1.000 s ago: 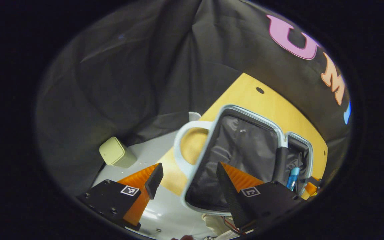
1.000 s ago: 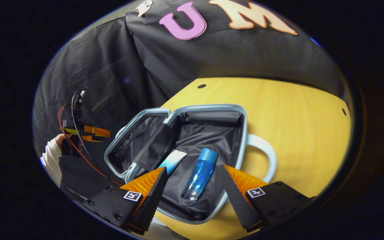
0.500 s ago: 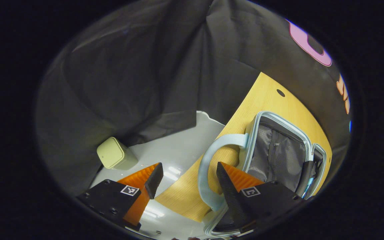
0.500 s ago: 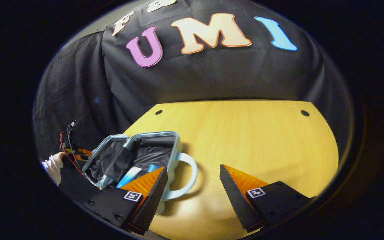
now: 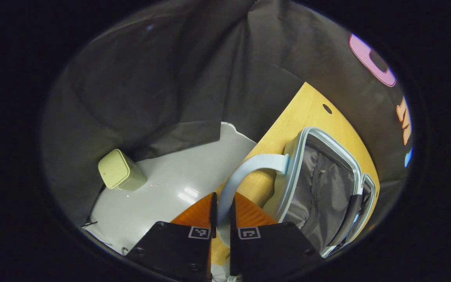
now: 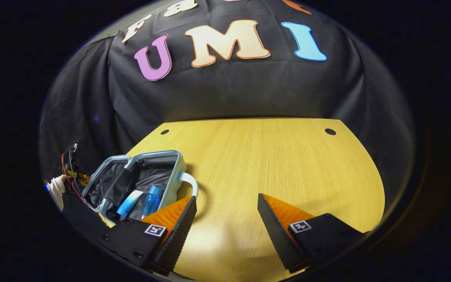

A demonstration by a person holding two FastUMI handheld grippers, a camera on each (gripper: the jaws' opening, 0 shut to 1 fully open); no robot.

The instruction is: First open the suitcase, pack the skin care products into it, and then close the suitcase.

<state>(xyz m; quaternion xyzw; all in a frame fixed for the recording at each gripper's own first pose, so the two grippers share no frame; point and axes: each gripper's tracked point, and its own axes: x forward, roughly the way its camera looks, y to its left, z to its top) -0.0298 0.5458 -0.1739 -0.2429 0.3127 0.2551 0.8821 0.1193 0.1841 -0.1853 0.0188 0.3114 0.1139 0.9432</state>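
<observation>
In the left gripper view, the left gripper (image 5: 221,213) is at the bottom and its 2 fingers are pressed narrow around the pale blue curved handle (image 5: 245,168) of the small pale blue hard-shell suitcase (image 5: 319,188), so the handle passes between them and both fingers touch it. Just behind the fingers the handle arches up to the side wall of the suitcase, which lies open on the yellow wooden table (image 5: 307,109). The inside of the near half has a grey mesh lining with a zipper, and the 2nd half opens to the far right of it. To the left of the table a glossy white floor surface (image 5: 163,188) is visible, and on it, well apart from the suitcase, stands a small pale green box with rounded corners (image 5: 119,175) near the black cloth wall (image 5: 163,78). In the right gripper view, the right gripper (image 6: 225,217) is at the bottom with its jaws wide apart and nothing between them, over the bare table top. Farther to the left the open suitcase rests on the table, and inside its right half lie 2 skin care products side by side: a blue transparent bottle (image 6: 151,199) and a flat white and blue tube (image 6: 128,203). Beyond the suitcase, at the left edge, a white sleeve (image 6: 56,187) appears beside red and black wires (image 6: 69,168).
</observation>
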